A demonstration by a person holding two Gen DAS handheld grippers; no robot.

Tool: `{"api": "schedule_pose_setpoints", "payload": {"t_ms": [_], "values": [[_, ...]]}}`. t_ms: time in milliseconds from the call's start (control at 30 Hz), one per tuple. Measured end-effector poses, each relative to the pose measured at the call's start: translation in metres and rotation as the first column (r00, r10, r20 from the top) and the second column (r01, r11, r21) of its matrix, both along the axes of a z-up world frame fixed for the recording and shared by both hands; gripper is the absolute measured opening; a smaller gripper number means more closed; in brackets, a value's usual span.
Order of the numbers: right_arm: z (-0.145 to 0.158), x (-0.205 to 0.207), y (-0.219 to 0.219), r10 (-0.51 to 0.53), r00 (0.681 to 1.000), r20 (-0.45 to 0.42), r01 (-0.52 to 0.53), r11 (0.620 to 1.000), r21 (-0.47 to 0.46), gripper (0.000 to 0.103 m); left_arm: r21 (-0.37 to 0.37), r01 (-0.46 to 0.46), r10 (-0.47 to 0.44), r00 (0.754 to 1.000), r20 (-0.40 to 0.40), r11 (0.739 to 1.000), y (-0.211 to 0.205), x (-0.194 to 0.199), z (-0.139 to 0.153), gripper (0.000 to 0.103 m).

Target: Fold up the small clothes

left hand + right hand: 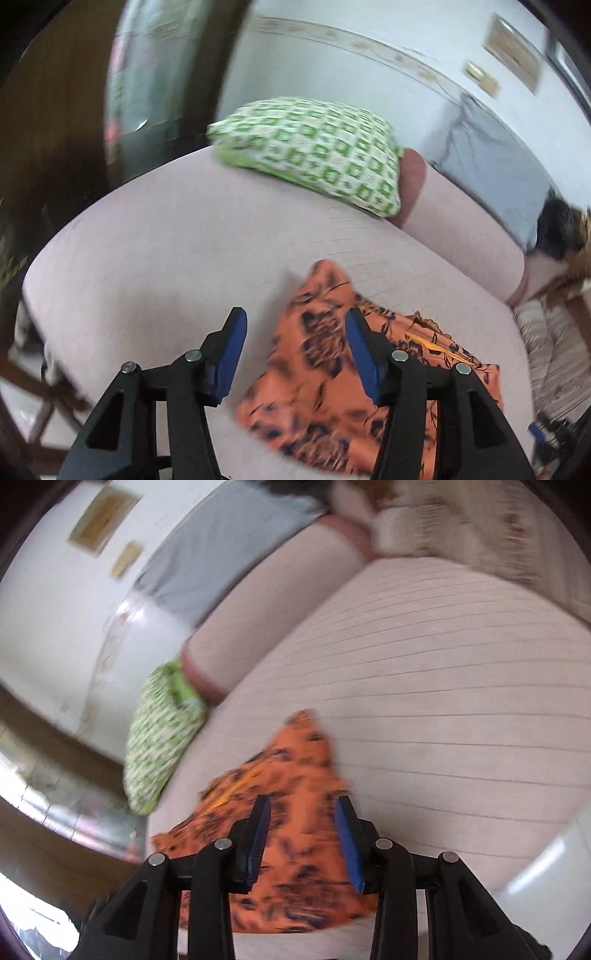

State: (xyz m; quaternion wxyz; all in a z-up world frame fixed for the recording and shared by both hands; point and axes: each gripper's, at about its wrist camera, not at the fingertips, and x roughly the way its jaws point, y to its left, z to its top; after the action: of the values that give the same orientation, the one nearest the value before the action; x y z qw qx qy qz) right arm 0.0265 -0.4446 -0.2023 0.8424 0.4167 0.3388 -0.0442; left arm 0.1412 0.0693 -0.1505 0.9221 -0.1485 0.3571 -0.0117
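Observation:
An orange garment with a dark floral print (317, 362) lies crumpled on the pale pink sofa seat (166, 240). My left gripper (295, 321) is open and empty, hovering above the garment's left part. In the right wrist view the same garment (295, 775) lies under my right gripper (303, 808), which is open and empty just above the cloth. Both views are blurred by motion.
A green and white patterned cushion (314, 147) rests at the sofa's back, also in the right wrist view (159, 738). A pink bolster (266, 620) runs along the back. A grey cloth (498, 173) hangs behind. A striped fabric (554, 347) lies at the right.

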Motion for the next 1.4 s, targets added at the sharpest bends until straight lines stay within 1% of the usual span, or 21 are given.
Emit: {"api": "schedule_pose_setpoints", "payload": {"t_ms": [67, 133, 233, 300, 333, 367, 400, 433, 533, 633, 767, 867, 933, 1000, 1033, 1133, 1167, 1233, 1333, 1367, 1400], "values": [[0.001, 0.03, 0.016, 0.055, 0.998, -0.008, -0.056, 0.998, -0.035, 0.039, 0.022, 0.059, -0.058, 0.997, -0.048, 0.998, -0.021, 0.033, -0.012, 0.056], [-0.005, 0.063, 0.031, 0.081, 0.996, -0.04, -0.084, 0.994, -0.067, 0.039, 0.021, 0.074, -0.071, 0.989, -0.127, 0.997, -0.032, 0.065, -0.031, 0.056], [-0.027, 0.101, 0.032, 0.085, 0.99, -0.108, -0.089, 0.996, -0.033, 0.039, 0.06, 0.052, -0.036, 0.97, -0.242, 0.997, -0.041, 0.105, -0.07, 0.056], [-0.048, 0.114, 0.026, 0.073, 0.983, -0.169, -0.078, 0.997, -0.024, 0.039, 0.083, 0.033, -0.009, 0.962, -0.274, 0.996, -0.042, 0.123, -0.087, 0.056], [-0.059, 0.125, 0.025, 0.07, 0.977, -0.199, -0.076, 0.997, -0.021, 0.039, 0.091, 0.021, 0.007, 0.955, -0.295, 0.996, -0.04, 0.134, -0.101, 0.058], [-0.069, 0.136, 0.025, 0.065, 0.972, -0.225, -0.072, 0.997, -0.023, 0.039, 0.09, 0.005, 0.024, 0.95, -0.313, 0.996, -0.037, 0.141, -0.11, 0.068], [-0.082, 0.147, 0.023, 0.054, 0.964, -0.259, -0.064, 0.997, -0.031, 0.039, 0.069, -0.019, 0.04, 0.948, -0.317, 0.997, -0.03, 0.147, -0.117, 0.072], [-0.091, 0.154, 0.022, 0.045, 0.96, -0.275, -0.057, 0.998, -0.036, 0.039, 0.043, -0.039, 0.05, 0.956, -0.289, 0.998, -0.026, 0.15, -0.12, 0.076], [-0.1, 0.168, 0.015, 0.027, 0.972, -0.232, -0.044, 0.997, -0.066, 0.039, 0.08, -0.041, 0.061, 0.963, -0.264, 0.996, -0.029, 0.161, -0.124, 0.084], [-0.1, 0.176, 0.013, 0.023, 0.98, -0.196, -0.044, 0.993, -0.106, 0.039, 0.099, -0.044, 0.068, 0.964, -0.258, 0.994, -0.033, 0.163, -0.121, 0.086], [-0.082, 0.149, 0.01, 0.02, 0.99, -0.141, -0.028, 0.998, -0.061, 0.039, 0.04, -0.001, 0.011, 0.971, -0.24, 0.999, -0.024, 0.14, -0.104, 0.085], [-0.059, 0.115, 0.017, 0.033, 0.996, -0.086, -0.04, 0.996, -0.082, 0.039, 0.102, 0.051, -0.032, 0.982, -0.188, 0.993, -0.024, 0.102, -0.08, 0.085], [-0.045, 0.091, 0.027, 0.056, 0.997, -0.048, -0.059, 0.995, -0.078, 0.039, 0.161, 0.085, -0.055, 0.981, -0.184, 0.983, -0.027, 0.08, -0.071, 0.085], [-0.04, 0.073, 0.043, 0.081, 0.996, -0.044, -0.084, 0.994, -0.069, 0.041, 0.232, 0.103, -0.055, 0.977, -0.207, 0.967, -0.028, 0.057, -0.068, 0.085], [-0.041, 0.061, 0.05, 0.105, 0.993, -0.061, -0.108, 0.993, -0.057, 0.049, 0.268, 0.107, -0.046, 0.973, -0.227, 0.958, -0.028, 0.047, -0.069, 0.085], [-0.05, 0.04, 0.064, 0.144, 0.984, -0.106, -0.149, 0.988, -0.044, 0.051, 0.344, 0.115, 0.0, 0.949, -0.316, 0.932, -0.024, 0.032, -0.082, 0.086], [-0.057, 0.036, 0.067, 0.144, 0.98, -0.14, -0.151, 0.988, -0.041, 0.053, 0.347, 0.128, 0.005, 0.934, -0.358, 0.929, -0.023, 0.034, -0.092, 0.089], [-0.079, 0.031, 0.068, 0.166, 0.959, -0.23, -0.174, 0.985, -0.014, 0.055, 0.307, 0.089, 0.032, 0.93, -0.367, 0.948, -0.016, 0.035, -0.098, 0.093], [-0.074, 0.026, 0.073, 0.201, 0.957, -0.208, -0.222, 0.972, -0.08, 0.054, 0.305, 0.067, 0.068, 0.909, -0.41, 0.95, -0.018, 0.033, -0.087, 0.092], [-0.068, 0.022, 0.073, 0.203, 0.961, -0.187, -0.22, 0.972, -0.076, 0.054, 0.316, 0.08, 0.057, 0.914, -0.402, 0.945, -0.023, 0.028, -0.077, 0.092], [-0.06, 0.013, 0.069, 0.2, 0.972, -0.124, -0.209, 0.976, -0.061, 0.054, 0.329, 0.098, 0.032, 0.929, -0.368, 0.939, -0.03, 0.021, -0.062, 0.092]]}}
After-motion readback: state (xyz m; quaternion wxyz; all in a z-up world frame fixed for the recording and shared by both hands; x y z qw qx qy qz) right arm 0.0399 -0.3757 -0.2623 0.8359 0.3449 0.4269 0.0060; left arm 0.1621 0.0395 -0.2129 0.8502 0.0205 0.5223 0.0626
